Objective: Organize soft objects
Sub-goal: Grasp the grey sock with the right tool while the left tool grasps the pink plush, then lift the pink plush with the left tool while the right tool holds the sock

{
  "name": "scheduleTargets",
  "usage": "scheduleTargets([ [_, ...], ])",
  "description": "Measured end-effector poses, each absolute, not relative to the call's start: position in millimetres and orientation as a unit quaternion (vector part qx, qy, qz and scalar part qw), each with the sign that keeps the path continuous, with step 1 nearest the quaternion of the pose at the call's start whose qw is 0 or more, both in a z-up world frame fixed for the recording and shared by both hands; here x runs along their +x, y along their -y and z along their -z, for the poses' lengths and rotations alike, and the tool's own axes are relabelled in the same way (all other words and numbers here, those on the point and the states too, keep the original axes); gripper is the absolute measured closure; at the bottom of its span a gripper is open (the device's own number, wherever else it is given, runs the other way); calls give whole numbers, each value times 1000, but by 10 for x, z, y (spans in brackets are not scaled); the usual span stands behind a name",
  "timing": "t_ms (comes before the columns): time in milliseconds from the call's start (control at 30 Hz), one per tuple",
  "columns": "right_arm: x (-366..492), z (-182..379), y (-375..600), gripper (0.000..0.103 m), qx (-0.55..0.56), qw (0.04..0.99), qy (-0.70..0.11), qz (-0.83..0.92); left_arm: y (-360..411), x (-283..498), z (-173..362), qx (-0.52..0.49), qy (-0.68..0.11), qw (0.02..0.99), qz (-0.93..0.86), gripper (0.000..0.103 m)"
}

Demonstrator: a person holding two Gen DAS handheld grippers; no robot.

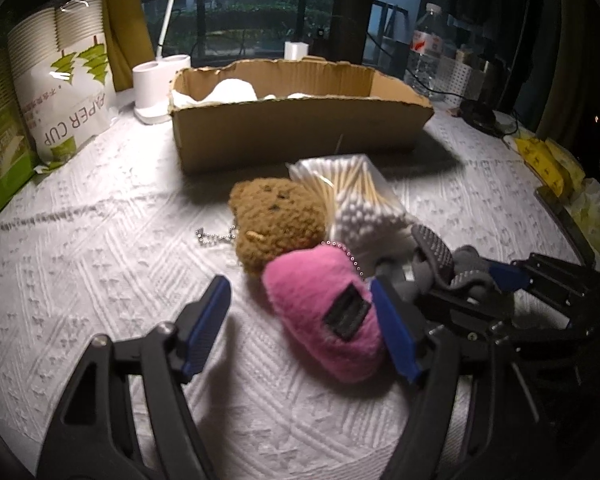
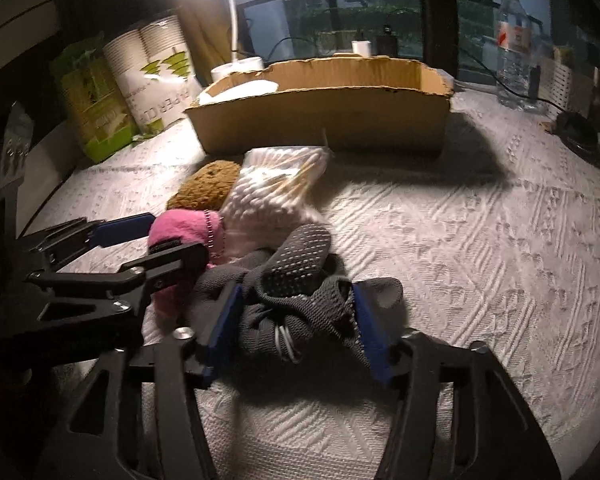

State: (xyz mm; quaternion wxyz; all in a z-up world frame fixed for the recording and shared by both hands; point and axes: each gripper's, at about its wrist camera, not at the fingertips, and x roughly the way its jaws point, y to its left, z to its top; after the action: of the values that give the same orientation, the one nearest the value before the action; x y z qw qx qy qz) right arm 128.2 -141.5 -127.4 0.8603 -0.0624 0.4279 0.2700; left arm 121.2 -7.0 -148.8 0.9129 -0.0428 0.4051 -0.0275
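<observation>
A pink plush (image 1: 324, 312) lies on the white cloth between the fingers of my left gripper (image 1: 300, 296), which is open. Its right pad touches the plush and its left pad stands clear. A brown plush (image 1: 276, 220) with a bead chain and a bag of cotton swabs (image 1: 356, 196) lie just beyond. In the right wrist view my right gripper (image 2: 296, 308) has both blue pads against a bundle of grey dotted gloves (image 2: 296, 280). The pink plush (image 2: 184, 224) and the left gripper (image 2: 156, 244) are at its left.
A torn cardboard box (image 1: 300, 132) with white things inside stands behind the pile. A paper cup pack (image 1: 68, 92) and a white lamp base (image 1: 156, 88) are at the back left. A water bottle (image 1: 424, 52) and yellow packets (image 1: 548, 160) are on the right.
</observation>
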Motion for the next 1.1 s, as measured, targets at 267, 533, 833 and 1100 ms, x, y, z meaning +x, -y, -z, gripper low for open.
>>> scheduleTargets([
  [267,1186,1241,1356,76,-87,867,-405,-277,145,1202,1485,-24,-402,914,48,40],
  [533,1190,1013,1445,79,-89,881,-381,-267,250,1164,1439,-19,-396,915,80,64],
  [833,1309,895,1581,79,-83,894,-370,-239,229,1112,1285,-26,-378,921,87,66],
  [1100,1393,772,1590,79,-81,900,-356,-239,188,1128,1062,-26,-354,931,87,66],
])
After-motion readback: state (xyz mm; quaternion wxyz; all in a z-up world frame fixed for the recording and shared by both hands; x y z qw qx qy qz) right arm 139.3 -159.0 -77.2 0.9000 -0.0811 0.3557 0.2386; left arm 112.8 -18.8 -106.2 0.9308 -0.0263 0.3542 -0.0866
